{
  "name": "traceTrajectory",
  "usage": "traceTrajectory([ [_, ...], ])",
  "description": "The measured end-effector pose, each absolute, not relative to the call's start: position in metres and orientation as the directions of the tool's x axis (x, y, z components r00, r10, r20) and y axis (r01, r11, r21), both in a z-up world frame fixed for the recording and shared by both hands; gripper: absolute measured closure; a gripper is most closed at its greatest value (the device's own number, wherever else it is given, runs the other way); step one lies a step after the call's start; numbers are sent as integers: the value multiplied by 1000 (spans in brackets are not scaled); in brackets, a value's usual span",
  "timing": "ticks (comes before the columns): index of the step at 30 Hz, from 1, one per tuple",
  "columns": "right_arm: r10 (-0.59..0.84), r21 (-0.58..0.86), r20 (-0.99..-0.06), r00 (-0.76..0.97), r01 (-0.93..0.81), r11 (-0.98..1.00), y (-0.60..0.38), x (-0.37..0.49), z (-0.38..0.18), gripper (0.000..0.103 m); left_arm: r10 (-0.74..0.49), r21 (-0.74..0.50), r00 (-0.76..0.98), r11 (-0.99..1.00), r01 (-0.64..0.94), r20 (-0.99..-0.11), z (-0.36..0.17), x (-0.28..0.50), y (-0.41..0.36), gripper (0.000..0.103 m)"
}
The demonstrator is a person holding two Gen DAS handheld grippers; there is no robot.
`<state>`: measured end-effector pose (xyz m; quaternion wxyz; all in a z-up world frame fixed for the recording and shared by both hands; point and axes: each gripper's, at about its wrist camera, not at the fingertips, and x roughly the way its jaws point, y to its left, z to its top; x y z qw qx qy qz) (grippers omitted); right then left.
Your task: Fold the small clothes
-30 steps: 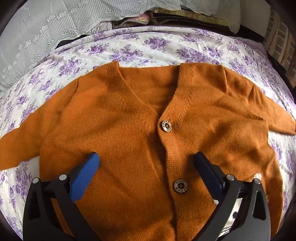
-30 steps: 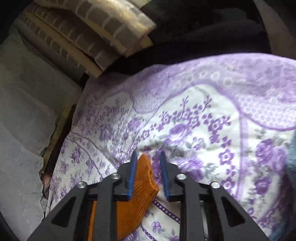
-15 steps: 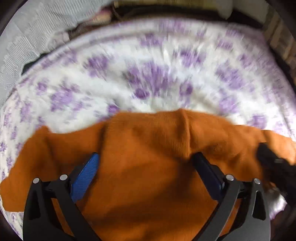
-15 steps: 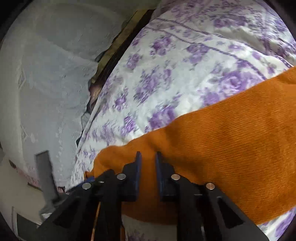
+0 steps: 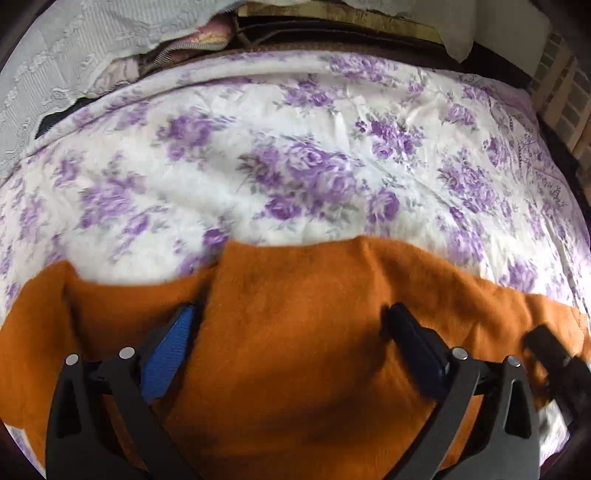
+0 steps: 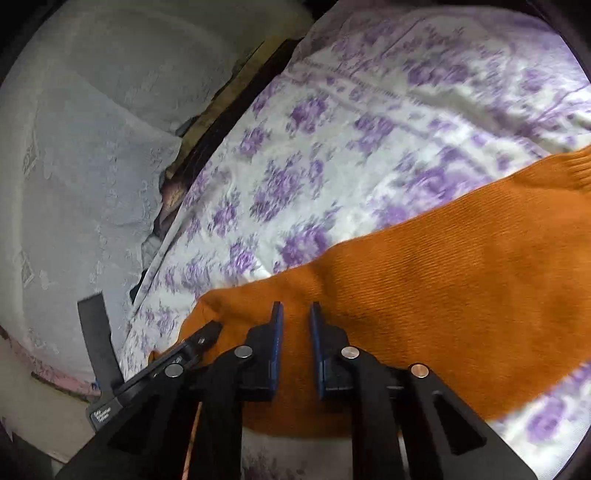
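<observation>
An orange knitted cardigan [image 5: 295,332] lies on the bed, its lower part folded up over itself so the buttons are hidden. My left gripper [image 5: 291,317] is open wide, its blue-padded fingers [image 5: 170,350] low over the folded cloth. In the right wrist view the cardigan [image 6: 443,280] runs across as a broad orange band. My right gripper [image 6: 295,314] sits on it with the jaws a narrow gap apart; cloth shows between them. The left gripper's frame [image 6: 166,365] shows at lower left, and the right gripper's tip [image 5: 550,354] at the left view's right edge.
The bed sheet [image 5: 295,166] is white with purple flowers. A grey lace curtain [image 6: 74,166] hangs beside the bed. A dark gap with a wooden frame [image 5: 332,33] runs along the far edge. Checked cushions [image 5: 565,85] stand at far right.
The right gripper carried a fold of the cardigan from the far side across the garment, covering the buttons. Both views shifted forward; the left gripper stayed open.
</observation>
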<state>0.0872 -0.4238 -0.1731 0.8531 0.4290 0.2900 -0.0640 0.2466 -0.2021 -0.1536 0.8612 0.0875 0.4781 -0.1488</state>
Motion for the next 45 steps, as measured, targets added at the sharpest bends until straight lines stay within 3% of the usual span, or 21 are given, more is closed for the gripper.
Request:
traceTrajectory([
  [1, 87, 686, -534, 841, 370, 627, -427, 71, -163, 72, -168, 20, 510, 939, 342, -844, -150, 239, -198, 4],
  [2, 10, 676, -515, 857, 399, 620, -432, 47, -151, 53, -178, 24, 524, 934, 356, -833, -145, 226, -193, 4],
  [4, -128, 679, -496, 859, 476, 559, -440, 9, -141, 40, -192, 24, 532, 928, 372, -824, -143, 206, -186, 4],
  [8, -208, 710, -507, 836, 543, 449, -452, -36, -154, 38, -157, 70, 519, 918, 390, -840, -159, 183, -176, 4],
  [13, -181, 748, -529, 829, 556, 363, -471, -33, -188, 38, -164, 61, 528, 922, 383, -834, -145, 162, -156, 4],
  [15, -186, 757, -516, 836, 546, 359, -478, -26, -191, 42, -154, 90, 563, 920, 381, -812, -135, 146, -139, 4],
  [17, -205, 762, -517, 831, 556, 332, -484, -22, -197, 75, -119, 130, 589, 923, 362, -799, -130, 140, -123, 4],
  [19, -209, 783, -509, 835, 550, 290, -495, -23, -208, 99, -77, 164, 605, 928, 333, -793, -129, 137, -101, 4],
  [27, -210, 776, -414, 886, 464, 427, -477, -22, -178, 97, 46, 211, 637, 960, 186, -770, -138, 136, 6, 4],
  [28, -200, 769, -403, 893, 449, 455, -472, -19, -172, 97, 32, 182, 626, 967, 177, -779, -143, 138, 16, 4],
  [32, -135, 732, -376, 917, 383, 564, -441, -2, -143, 97, -197, -135, 562, 979, 150, -803, -154, 149, 64, 4],
  [39, -16, 673, -331, 943, 248, 696, -379, 47, -84, 97, -175, -80, 544, 978, 194, -821, -148, 158, 52, 4],
  [45, 97, 649, -314, 945, 139, 748, -324, 90, -58, 97, -218, -127, 527, 971, 205, -821, -125, 191, 28, 4],
])
